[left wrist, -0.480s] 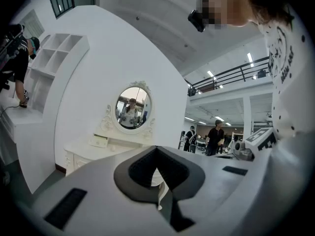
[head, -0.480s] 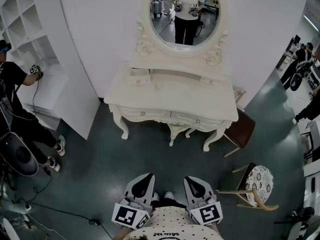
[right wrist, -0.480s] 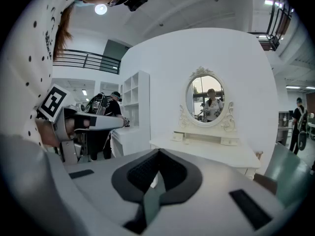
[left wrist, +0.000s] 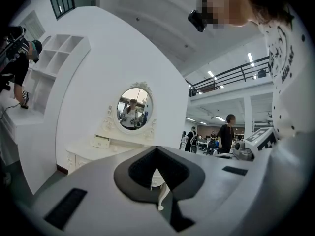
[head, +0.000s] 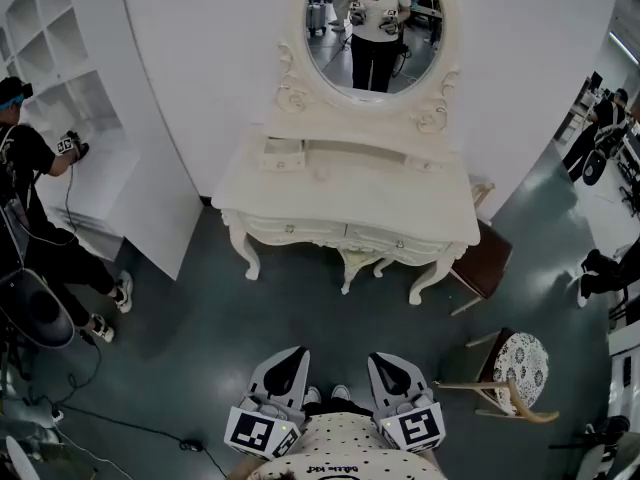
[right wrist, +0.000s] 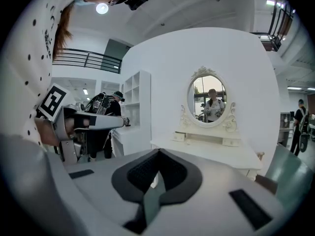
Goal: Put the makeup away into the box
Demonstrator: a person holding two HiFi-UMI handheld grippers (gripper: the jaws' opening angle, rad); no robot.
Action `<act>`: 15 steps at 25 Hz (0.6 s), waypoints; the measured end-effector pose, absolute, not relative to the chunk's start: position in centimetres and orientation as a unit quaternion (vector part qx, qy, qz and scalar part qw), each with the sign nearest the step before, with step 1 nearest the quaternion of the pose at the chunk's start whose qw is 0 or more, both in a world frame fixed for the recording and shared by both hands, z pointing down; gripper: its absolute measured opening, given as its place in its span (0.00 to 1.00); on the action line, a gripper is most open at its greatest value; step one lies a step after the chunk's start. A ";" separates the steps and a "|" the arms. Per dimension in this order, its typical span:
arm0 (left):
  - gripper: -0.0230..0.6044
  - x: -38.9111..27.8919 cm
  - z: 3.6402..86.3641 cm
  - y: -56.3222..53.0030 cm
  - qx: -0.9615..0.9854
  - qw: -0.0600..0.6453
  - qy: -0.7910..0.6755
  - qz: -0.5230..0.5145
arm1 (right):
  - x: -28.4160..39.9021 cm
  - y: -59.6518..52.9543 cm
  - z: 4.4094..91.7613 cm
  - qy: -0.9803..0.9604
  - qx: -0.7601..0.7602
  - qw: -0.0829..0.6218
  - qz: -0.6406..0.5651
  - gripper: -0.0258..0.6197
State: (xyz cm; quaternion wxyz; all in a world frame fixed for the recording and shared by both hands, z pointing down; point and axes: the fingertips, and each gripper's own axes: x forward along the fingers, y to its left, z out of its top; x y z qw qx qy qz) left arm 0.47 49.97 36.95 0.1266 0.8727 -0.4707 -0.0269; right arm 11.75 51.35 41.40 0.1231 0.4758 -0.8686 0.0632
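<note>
Left gripper and right gripper, bottom centre, are both closed and empty, well apart from the surface at frame centre. Makeup and box are too small to make out there, so reaching in closed risks knocking things over.

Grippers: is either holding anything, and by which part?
Nothing is held. The left gripper and right gripper both have their jaws shut and empty, well away from the dressing table.
</note>
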 end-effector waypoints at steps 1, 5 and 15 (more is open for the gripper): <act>0.03 0.3 37.0 50.0 0.872 0.127 -0.471 -0.027 | 11.6 51.4 41.4 -0.869 0.475 0.124 0.062 0.05; 0.03 -0.4 37.1 50.1 0.872 0.127 -0.472 -0.027 | 10.8 51.5 41.6 -0.870 0.473 0.128 0.064 0.05; 0.03 -2.9 38.3 51.1 0.866 0.140 -0.479 -0.021 | 8.6 52.3 42.1 -0.866 0.483 0.089 0.096 0.05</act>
